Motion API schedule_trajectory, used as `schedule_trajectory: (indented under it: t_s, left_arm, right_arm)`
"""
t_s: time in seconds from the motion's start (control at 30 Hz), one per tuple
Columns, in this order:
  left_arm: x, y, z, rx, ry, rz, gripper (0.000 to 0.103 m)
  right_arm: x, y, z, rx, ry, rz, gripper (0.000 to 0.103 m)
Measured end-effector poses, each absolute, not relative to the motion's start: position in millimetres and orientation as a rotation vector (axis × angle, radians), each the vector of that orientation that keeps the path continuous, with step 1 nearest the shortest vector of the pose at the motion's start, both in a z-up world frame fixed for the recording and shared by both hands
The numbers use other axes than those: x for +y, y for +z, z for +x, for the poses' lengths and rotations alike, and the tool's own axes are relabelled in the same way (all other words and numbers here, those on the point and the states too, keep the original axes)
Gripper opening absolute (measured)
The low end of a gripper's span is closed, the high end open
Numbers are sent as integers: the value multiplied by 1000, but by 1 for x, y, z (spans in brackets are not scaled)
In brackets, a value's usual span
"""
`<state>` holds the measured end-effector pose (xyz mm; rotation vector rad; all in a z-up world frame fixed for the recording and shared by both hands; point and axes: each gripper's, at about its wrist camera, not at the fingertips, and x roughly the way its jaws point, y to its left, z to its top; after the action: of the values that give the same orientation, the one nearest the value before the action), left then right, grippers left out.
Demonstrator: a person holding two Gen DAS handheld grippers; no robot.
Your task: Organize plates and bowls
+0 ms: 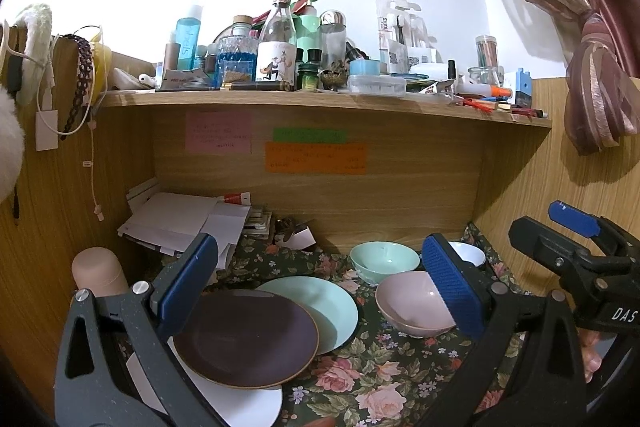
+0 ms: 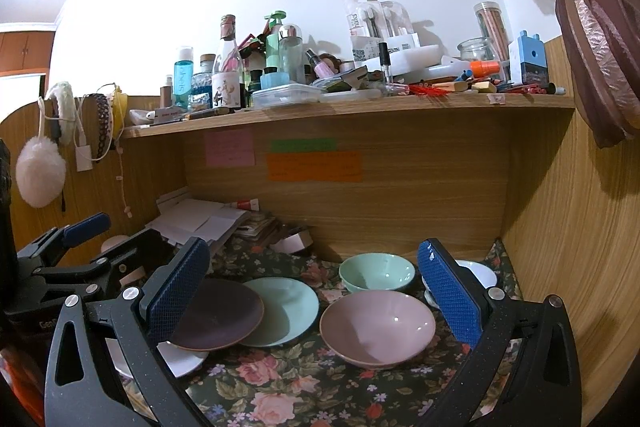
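Plates and bowls sit on the floral-covered worktop (image 2: 304, 387), lower centre of both views. Dark plate (image 1: 244, 337) overlaps the green plate (image 1: 332, 311) and a white plate (image 1: 248, 405). Pink bowl (image 2: 376, 327) stands in front of the green bowl (image 2: 376, 273); white bowl (image 2: 480, 273) lies at right. Left gripper (image 1: 320, 291) and right gripper (image 2: 316, 295): fingers spread apart, empty, above the dishes.
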<state>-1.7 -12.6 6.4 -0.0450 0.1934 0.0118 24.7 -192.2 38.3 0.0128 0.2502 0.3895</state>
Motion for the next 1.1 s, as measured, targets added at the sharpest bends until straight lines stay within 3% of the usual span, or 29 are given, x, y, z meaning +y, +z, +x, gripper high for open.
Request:
schedule_trajectory:
  t_s: [1.1]
  left_arm:
    - [-12, 4, 1, 200, 8, -44, 103]
  right_arm:
    - [-192, 38, 27, 255, 391, 19, 103]
